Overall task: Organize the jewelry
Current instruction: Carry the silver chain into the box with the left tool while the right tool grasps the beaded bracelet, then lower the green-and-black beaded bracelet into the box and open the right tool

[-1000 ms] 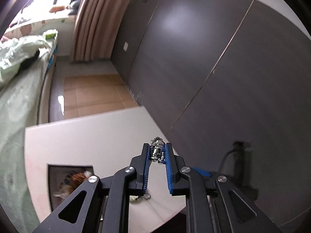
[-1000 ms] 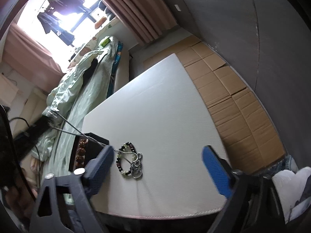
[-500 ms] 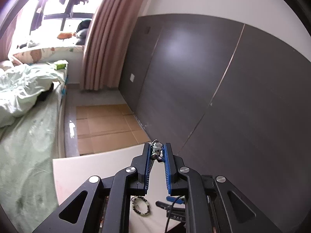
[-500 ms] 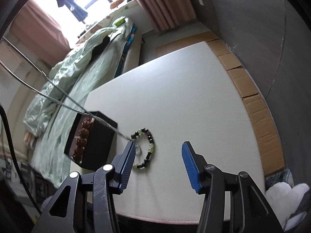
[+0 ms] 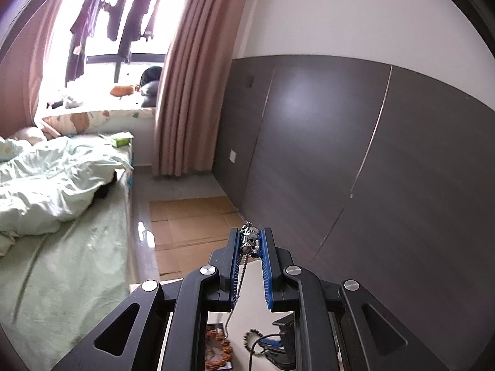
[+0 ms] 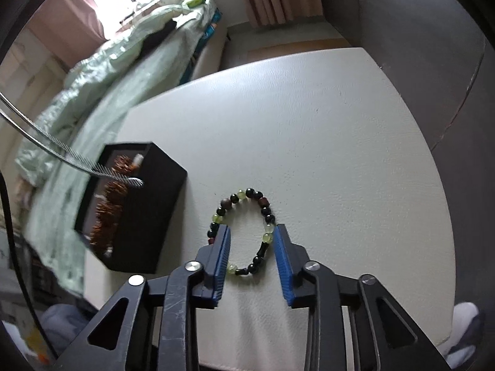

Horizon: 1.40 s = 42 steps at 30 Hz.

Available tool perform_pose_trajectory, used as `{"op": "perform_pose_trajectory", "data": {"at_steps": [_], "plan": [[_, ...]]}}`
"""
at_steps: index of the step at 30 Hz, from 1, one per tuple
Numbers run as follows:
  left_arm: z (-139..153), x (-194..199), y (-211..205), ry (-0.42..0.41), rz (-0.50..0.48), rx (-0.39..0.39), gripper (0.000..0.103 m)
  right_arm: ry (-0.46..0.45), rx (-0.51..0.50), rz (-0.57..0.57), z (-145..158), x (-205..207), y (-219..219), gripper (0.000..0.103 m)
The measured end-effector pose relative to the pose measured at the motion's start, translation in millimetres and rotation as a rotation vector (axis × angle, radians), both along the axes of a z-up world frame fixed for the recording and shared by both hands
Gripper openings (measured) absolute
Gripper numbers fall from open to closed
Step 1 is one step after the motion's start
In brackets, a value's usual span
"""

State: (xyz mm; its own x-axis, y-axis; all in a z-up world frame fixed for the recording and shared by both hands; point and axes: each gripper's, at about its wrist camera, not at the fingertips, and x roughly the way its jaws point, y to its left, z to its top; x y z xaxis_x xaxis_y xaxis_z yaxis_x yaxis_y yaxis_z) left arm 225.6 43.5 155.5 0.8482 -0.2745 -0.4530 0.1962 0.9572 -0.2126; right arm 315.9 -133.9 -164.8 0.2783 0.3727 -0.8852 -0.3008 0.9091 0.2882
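My left gripper (image 5: 251, 238) is shut on a silver chain necklace (image 5: 249, 241) and holds it high above the table; the chain (image 6: 102, 171) hangs down over a black jewelry box (image 6: 145, 216) with brown beads inside. A green and black bead bracelet (image 6: 247, 232) lies on the white table (image 6: 309, 123). My right gripper (image 6: 251, 241) is open, low over the table, its fingers on either side of the bracelet's near part. The bracelet (image 5: 252, 338) and box (image 5: 216, 349) also show far below in the left wrist view.
A bed with a green quilt (image 6: 92, 77) runs along the table's left side. A dark panelled wall (image 5: 340, 154) stands to the right. Cardboard sheets (image 5: 191, 225) cover the floor beyond the table. A curtain (image 5: 191, 77) and window are at the back.
My left gripper has risen with the necklace, pulling the chain off the table. My right gripper has narrowed and moved down and forward, so its fingers now straddle the bracelet.
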Motion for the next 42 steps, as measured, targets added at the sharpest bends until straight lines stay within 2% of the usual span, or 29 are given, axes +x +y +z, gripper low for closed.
{"op": "perform_pose_trajectory", "data": {"at_steps": [1,4,9,15,16,17,19,23,27,30,31,32,34,37,42], "plan": [[0.3,-0.4,1.6,0.000,0.004,0.004,0.013,0.009,-0.009,0.012,-2.6,-0.2,3.6,0.003],[-3.4,-2.6,6.6,0.004,0.017,0.016,0.014,0.014,-0.047,0.037,-6.6,-3.3,11.7,0.002],[-23.9,4.8,15.5,0.040,0.028,0.010,0.014,-0.026,0.025,0.026,10.4,-11.2,3.2,0.002],[-51.4,11.5,17.7,0.093,0.027,0.015,0.014,0.001,0.084,-0.057,9.6,-2.9,-18.0,0.002],[-56.2,13.0,18.4,0.103,0.026,0.012,0.014,-0.001,0.087,-0.066,10.2,-2.6,-22.3,0.007],[-63.1,15.8,19.8,0.116,0.025,0.007,0.014,-0.001,0.093,-0.076,9.2,-0.6,-24.1,0.024],[-73.2,19.7,20.7,0.136,0.022,0.002,0.014,0.003,0.091,-0.085,6.7,3.0,-21.8,0.045],[-103.1,28.5,24.7,0.188,0.025,-0.006,0.014,-0.011,0.044,-0.052,2.0,5.5,-8.4,0.045],[-142.9,28.9,22.2,0.246,0.036,-0.002,0.014,-0.015,-0.076,-0.033,-6.6,8.4,8.3,0.045],[-175.8,30.8,17.3,0.306,0.033,-0.012,0.014,-0.050,-0.156,0.001,-6.4,5.5,19.8,0.043],[-186.1,31.4,15.8,0.325,0.032,-0.013,0.014,-0.061,-0.186,0.007,-6.6,4.2,22.0,0.036],[-198.0,31.8,14.3,0.345,0.030,-0.016,0.014,-0.073,-0.224,0.003,-6.7,3.7,22.8,0.024],[-211.0,32.3,13.2,0.366,0.036,-0.022,0.014,-0.057,-0.205,-0.012,-5.9,5.8,18.2,0.010],[-225.3,32.8,14.2,0.385,0.031,-0.041,0.014,-0.041,-0.169,-0.015,-4.1,6.7,13.6,0.009],[-243.7,37.9,20.5,0.418,0.009,-0.095,0.016,-0.074,-0.113,0.002,8.5,-3.7,10.0,0.009]]}}
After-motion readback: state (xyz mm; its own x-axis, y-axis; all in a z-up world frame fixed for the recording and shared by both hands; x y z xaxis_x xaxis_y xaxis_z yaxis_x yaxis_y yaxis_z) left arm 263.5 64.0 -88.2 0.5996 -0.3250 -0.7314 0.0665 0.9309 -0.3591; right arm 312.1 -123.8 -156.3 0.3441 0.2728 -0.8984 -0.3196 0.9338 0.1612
